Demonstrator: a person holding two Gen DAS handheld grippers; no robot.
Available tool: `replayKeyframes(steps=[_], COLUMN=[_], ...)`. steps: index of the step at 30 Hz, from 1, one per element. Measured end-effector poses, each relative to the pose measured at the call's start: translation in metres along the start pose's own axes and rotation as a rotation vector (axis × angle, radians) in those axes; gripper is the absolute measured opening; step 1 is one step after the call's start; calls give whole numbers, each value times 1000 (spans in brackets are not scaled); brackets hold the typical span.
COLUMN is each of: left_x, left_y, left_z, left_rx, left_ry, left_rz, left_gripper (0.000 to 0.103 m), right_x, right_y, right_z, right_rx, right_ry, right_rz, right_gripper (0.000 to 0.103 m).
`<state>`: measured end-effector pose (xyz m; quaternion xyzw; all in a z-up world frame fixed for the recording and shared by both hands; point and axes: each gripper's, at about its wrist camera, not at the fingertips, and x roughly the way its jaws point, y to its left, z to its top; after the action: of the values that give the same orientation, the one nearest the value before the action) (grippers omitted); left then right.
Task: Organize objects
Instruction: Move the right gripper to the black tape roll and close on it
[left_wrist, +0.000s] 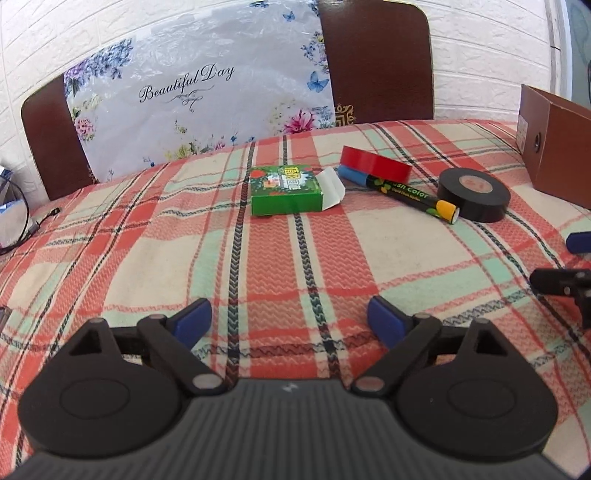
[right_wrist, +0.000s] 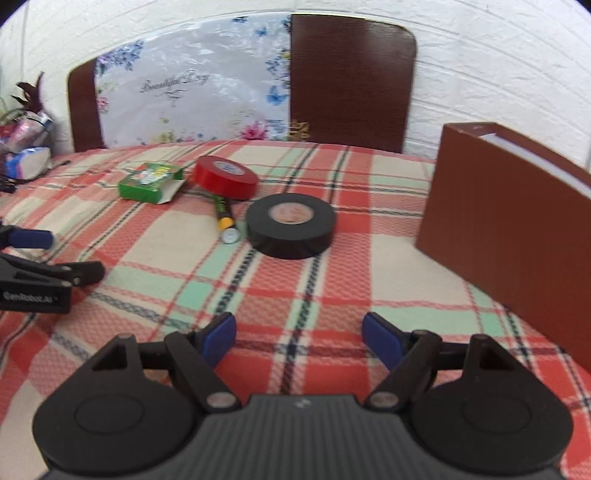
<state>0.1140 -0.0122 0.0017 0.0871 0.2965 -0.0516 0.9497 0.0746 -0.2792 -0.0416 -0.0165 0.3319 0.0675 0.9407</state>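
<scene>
- So far nothing is held: the left gripper (left_wrist: 290, 319) has its fingers spread wide over bare cloth, and the right gripper (right_wrist: 299, 336) likewise stands with fingers apart and nothing between them.
- Four loose things lie in a cluster toward the far side of the plaid-covered surface (left_wrist: 147, 258), well ahead of both grippers; the brown box (right_wrist: 517, 221) stands at the right edge, probably where they belong.
- The black tape roll (right_wrist: 291, 225) lies flat on its side face, core hole up, nearest the right gripper. It looks firm and fairly heavy for its kind; a pinch across the outer rim should hold, though the smooth vinyl may slip.
- The red tape roll (right_wrist: 226, 177) lies tilted, propped on the marker's far end. Lifting it first would free the marker, and it may shift when touched.
- The marker (left_wrist: 413, 192) is a stiff, light cylinder that will roll easily. In the left view its long axis runs diagonally, blue end under the red roll at upper left, yellow-banded end toward lower right, just beside the black roll. Best taken across the barrel near the middle.
- The green carton (left_wrist: 284, 190) lies flat with its white end flap open toward the right. It is thin card, likely light and crushable, so a gentle grip across the narrow sides seems wise.
</scene>
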Motion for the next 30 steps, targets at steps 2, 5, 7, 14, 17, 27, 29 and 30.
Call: replayKeyframes(steps=[2, 5, 7, 14, 17, 27, 29, 30], left_x=[7, 8, 6, 8, 8, 9, 9, 9], left_y=[6, 3, -3, -5, -4, 3, 4, 5], left_z=[2, 3, 2, 3, 3, 1, 1, 1], left_rx=[-59, -62, -40, -37, -46, -84, -91, -95], left_ry=[34, 43, 36, 47, 49, 33, 29, 28], left_rz=[4, 18, 48, 84, 83, 48, 41, 37], left_gripper=[103, 103, 103, 103, 103, 103, 103, 103], right_x=[2, 3, 1, 0, -2, 4, 5, 6], right_y=[-3, -4, -5, -11, -10, -15, -16, -16], right_z=[0, 1, 0, 3, 3, 5, 6, 6], right_rx=[8, 14, 29, 70, 69, 131, 141, 142], right_ry=[6, -3, -19, -51, -66, -54, -52, -51], right_rz=[67, 131, 167, 311, 328, 295, 284, 278], right_gripper=[99, 102, 102, 100, 100, 100, 100, 100])
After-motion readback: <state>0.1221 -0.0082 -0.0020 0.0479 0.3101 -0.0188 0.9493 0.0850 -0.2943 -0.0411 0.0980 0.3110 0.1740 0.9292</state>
